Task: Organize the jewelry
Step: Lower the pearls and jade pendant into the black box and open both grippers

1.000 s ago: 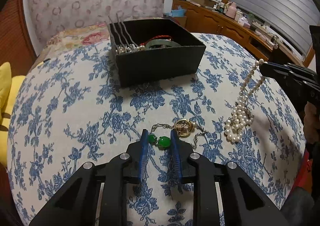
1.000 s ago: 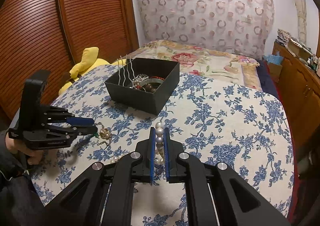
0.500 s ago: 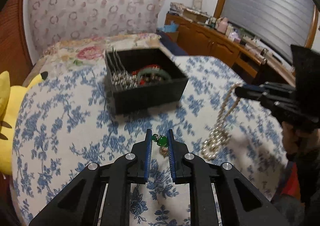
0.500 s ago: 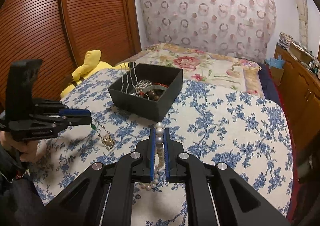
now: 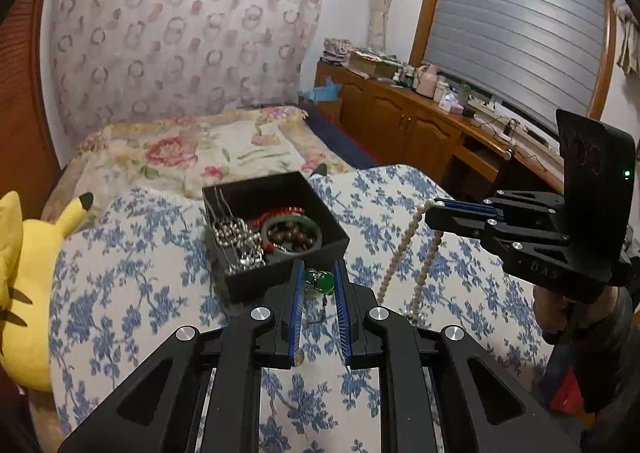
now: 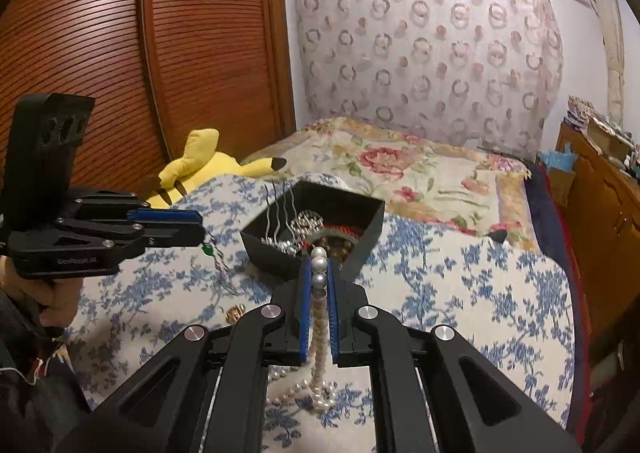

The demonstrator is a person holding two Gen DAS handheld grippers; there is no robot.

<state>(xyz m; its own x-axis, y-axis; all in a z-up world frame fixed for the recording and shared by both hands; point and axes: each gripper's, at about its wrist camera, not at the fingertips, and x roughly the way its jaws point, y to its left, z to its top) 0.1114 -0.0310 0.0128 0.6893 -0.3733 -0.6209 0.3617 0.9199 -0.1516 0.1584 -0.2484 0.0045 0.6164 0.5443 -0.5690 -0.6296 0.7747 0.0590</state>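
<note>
Two tools up, the left tool [image 5: 318, 287] and the right tool [image 6: 319, 279]. One pearl necklace [image 6: 318, 337], one green-stone chain [image 5: 320, 281]. One black box [image 5: 276, 229] at twelve o'clock, three silver hairpins [image 6: 282, 209] standing inside it. One yellow plush toy [image 6: 200, 165] at ten o'clock.

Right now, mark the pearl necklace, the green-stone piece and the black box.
pearl necklace [image 6: 319, 264], right wrist view, on the beads pinched at the fingertips.
green-stone piece [image 5: 323, 283], left wrist view, on the larger green stone.
black box [image 5: 256, 283], left wrist view, on its near wall.
</note>
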